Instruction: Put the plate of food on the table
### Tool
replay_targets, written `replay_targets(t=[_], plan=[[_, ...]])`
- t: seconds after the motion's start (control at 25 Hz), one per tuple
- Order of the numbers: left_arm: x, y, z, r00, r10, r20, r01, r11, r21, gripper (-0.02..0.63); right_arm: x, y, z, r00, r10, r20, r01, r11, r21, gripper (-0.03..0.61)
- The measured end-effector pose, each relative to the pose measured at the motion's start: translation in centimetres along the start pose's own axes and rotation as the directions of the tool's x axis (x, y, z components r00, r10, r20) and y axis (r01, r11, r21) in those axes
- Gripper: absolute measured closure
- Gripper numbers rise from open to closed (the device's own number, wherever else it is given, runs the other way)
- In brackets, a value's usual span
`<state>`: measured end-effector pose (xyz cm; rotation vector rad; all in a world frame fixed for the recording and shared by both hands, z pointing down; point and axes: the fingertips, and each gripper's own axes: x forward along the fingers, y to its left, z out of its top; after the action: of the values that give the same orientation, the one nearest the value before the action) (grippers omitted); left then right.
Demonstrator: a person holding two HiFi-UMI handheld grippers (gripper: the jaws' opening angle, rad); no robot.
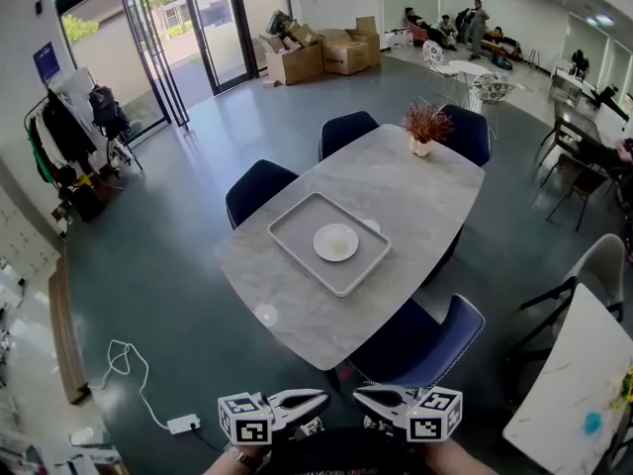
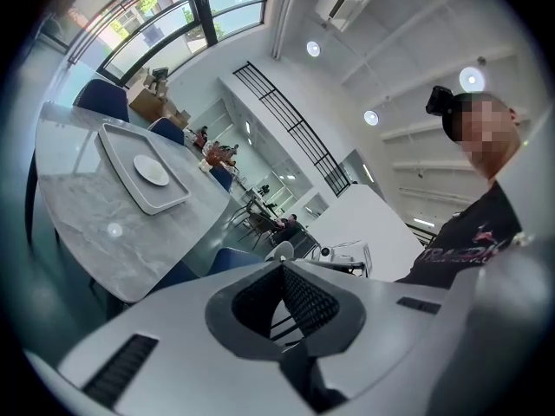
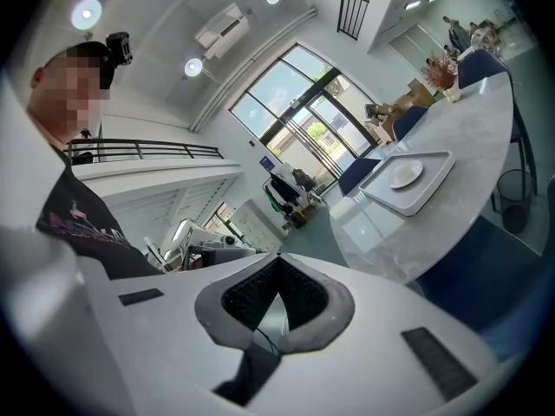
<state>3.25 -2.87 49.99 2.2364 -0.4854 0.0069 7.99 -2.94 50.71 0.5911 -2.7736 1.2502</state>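
Observation:
A small white plate (image 1: 336,242) with pale food lies in a grey rectangular tray (image 1: 293,253) near the middle of the grey marble table (image 1: 396,181). Both grippers are held low at the bottom of the head view, well short of the table, with their tips pointing toward each other. The left gripper (image 1: 321,397) is shut with nothing in it, and so is the right gripper (image 1: 359,394). The left gripper view shows shut jaws tilted upward, with the plate (image 2: 152,171) and tray (image 2: 121,159) far off at left. In the right gripper view the plate (image 3: 406,174) sits far right.
A dark blue chair (image 1: 420,344) stands at the table's near edge, between me and the tray. More blue chairs ring the far side. A potted plant (image 1: 426,127) stands at the table's far end. A power strip and cable (image 1: 183,424) lie on the floor at left; a white table (image 1: 584,404) is at right.

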Motion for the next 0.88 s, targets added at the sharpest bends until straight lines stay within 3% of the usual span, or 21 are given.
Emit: replay_targets(t=[0.16,0.88], plan=[[0.3,0.2,-0.3,1.0,0.002,0.011,-0.002,1.0,-0.008,0.609,-0.5,-0.4,-0.2,1.0,0.013,0.005,-0.014,0.999,0.034,0.568],[1.3,0.0,0.4,1.0,-0.011,0.021,0.011,1.0,-0.018,0.609,-1.7,-1.0,0.3,0.999,-0.033,0.007,0.032,0.999,0.019,0.568]])
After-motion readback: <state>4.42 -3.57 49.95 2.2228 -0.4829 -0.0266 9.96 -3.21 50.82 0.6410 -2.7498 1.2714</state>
